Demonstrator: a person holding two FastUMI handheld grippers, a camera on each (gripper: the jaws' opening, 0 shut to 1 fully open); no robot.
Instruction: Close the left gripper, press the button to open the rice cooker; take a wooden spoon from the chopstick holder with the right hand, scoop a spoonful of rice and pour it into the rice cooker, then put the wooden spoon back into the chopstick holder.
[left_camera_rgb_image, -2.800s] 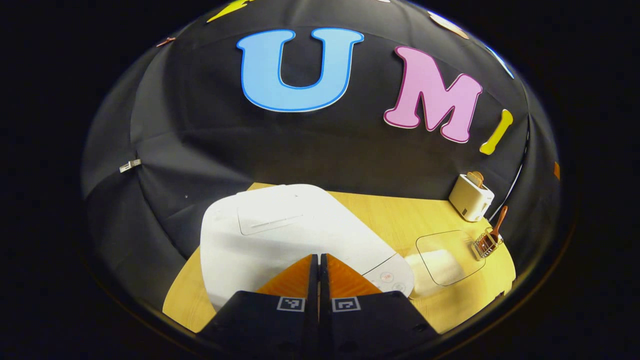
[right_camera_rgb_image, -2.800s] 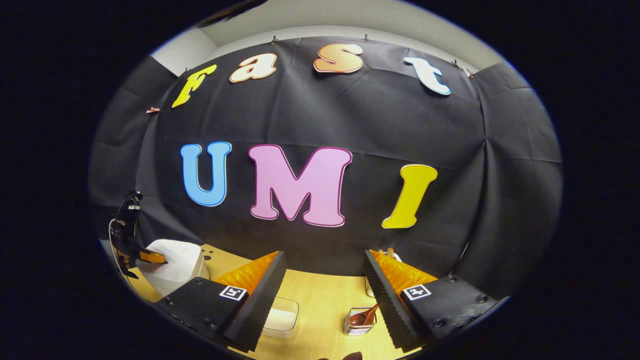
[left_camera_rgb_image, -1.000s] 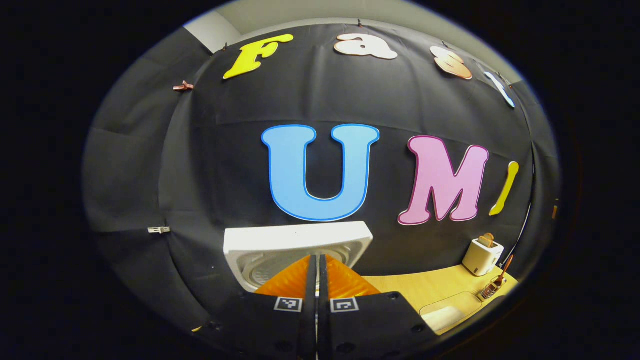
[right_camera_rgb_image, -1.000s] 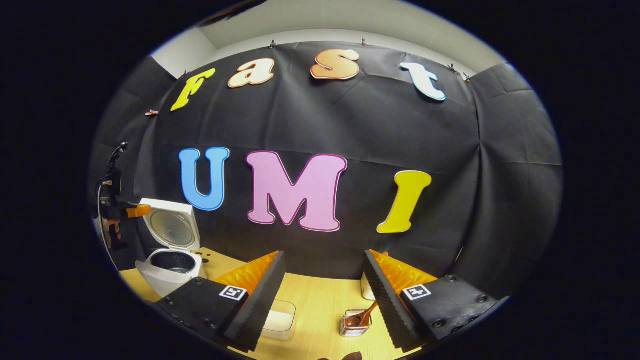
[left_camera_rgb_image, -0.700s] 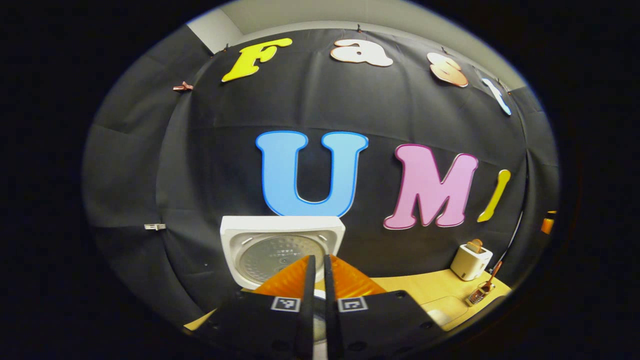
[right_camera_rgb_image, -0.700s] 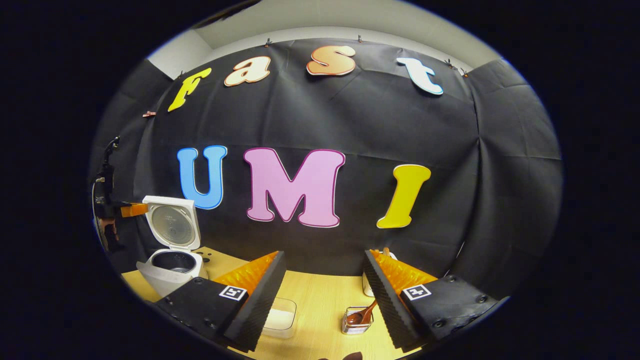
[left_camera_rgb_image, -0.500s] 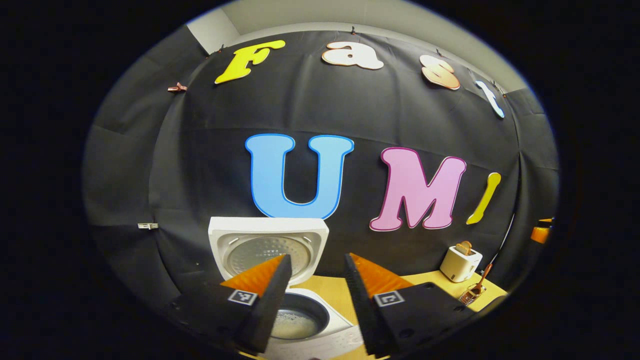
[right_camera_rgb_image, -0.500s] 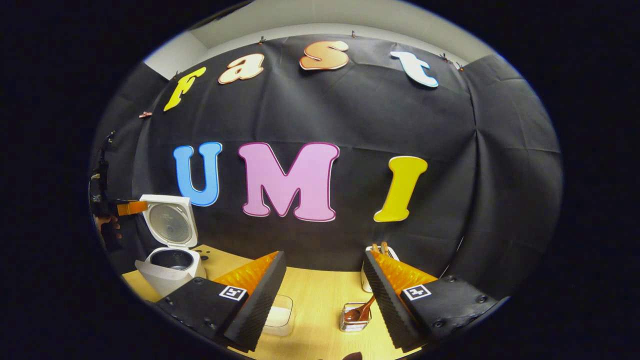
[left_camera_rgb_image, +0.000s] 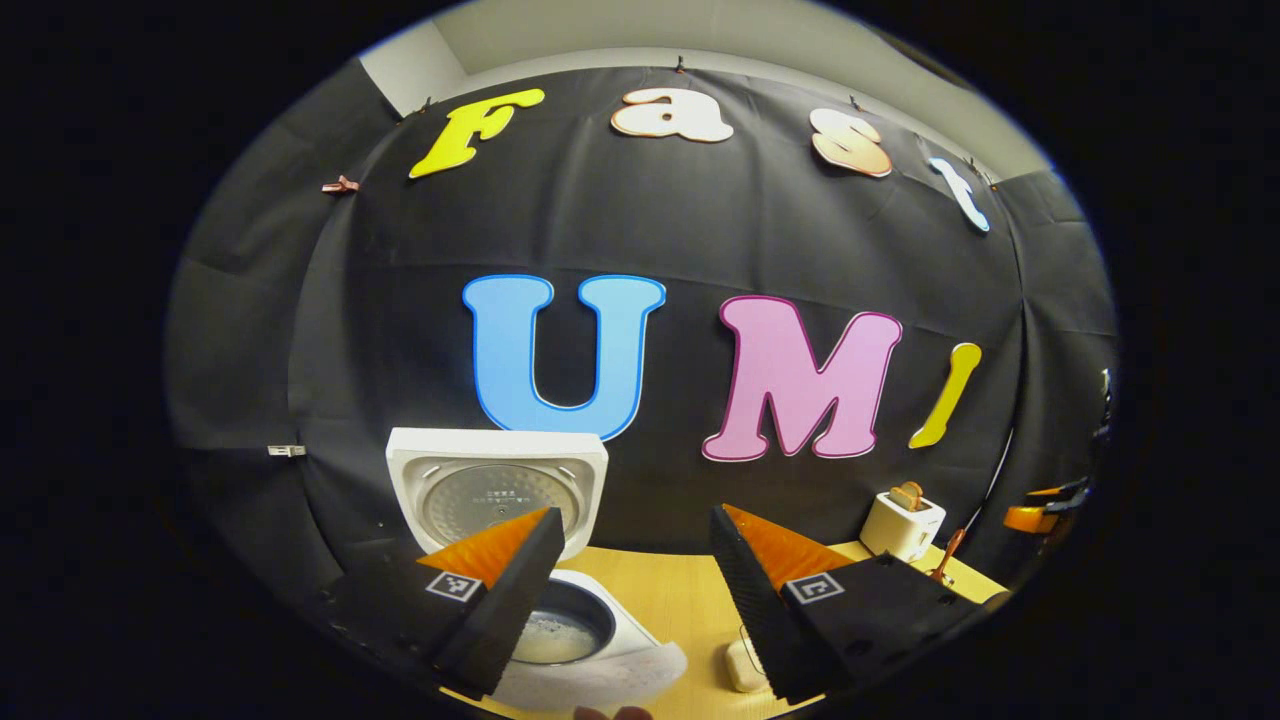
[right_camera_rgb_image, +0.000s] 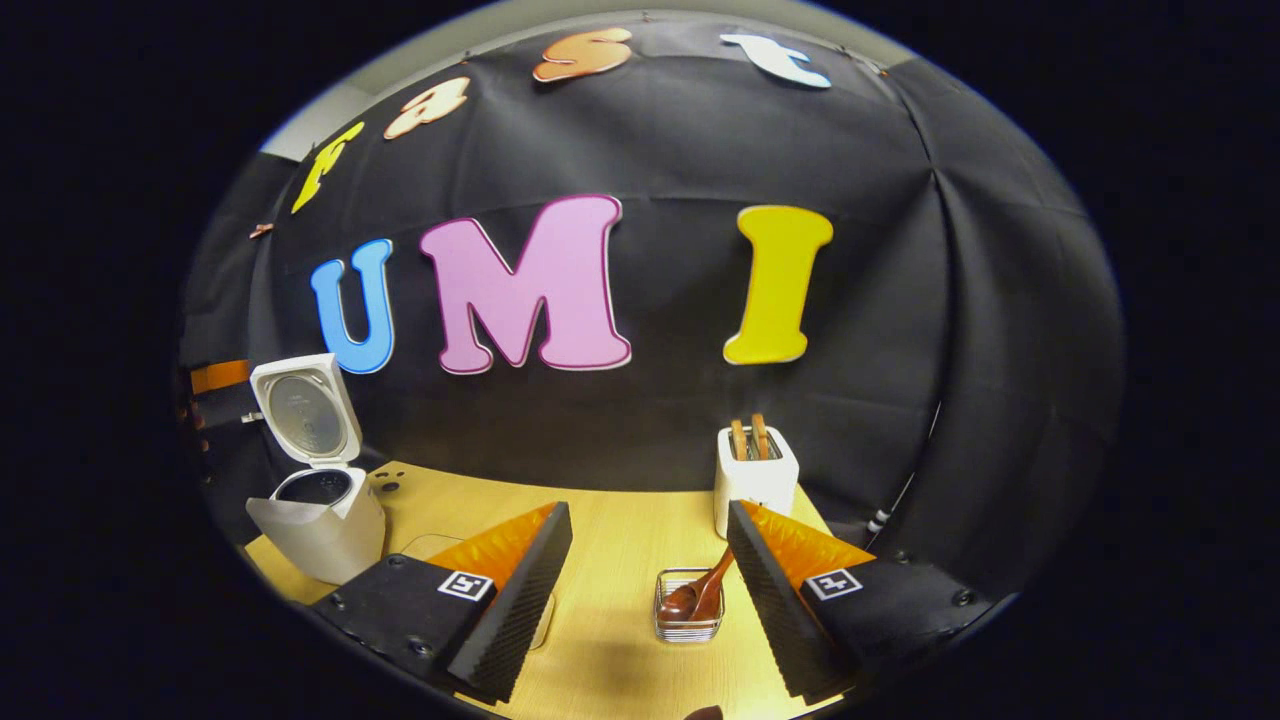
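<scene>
Left gripper view: camera rides low over the light wooden table (left_camera_rgb_image: 690, 600), facing the booth's back wall, close above the white rice cooker with raised lid (left_camera_rgb_image: 500, 490); small white toaster (left_camera_rgb_image: 900, 527) far off to its right. At the far right edge, what may be the right gripper (left_camera_rgb_image: 1040, 515), blurred.

Right gripper view: camera sits higher and farther right, tilted down at the table (right_camera_rgb_image: 620, 560), near the wire chopstick holder (right_camera_rgb_image: 688, 605). Rice cooker (right_camera_rgb_image: 310, 480) well off at left, toaster (right_camera_rgb_image: 755, 480) ahead.

Shared: table, rice cooker, toaster.
</scene>
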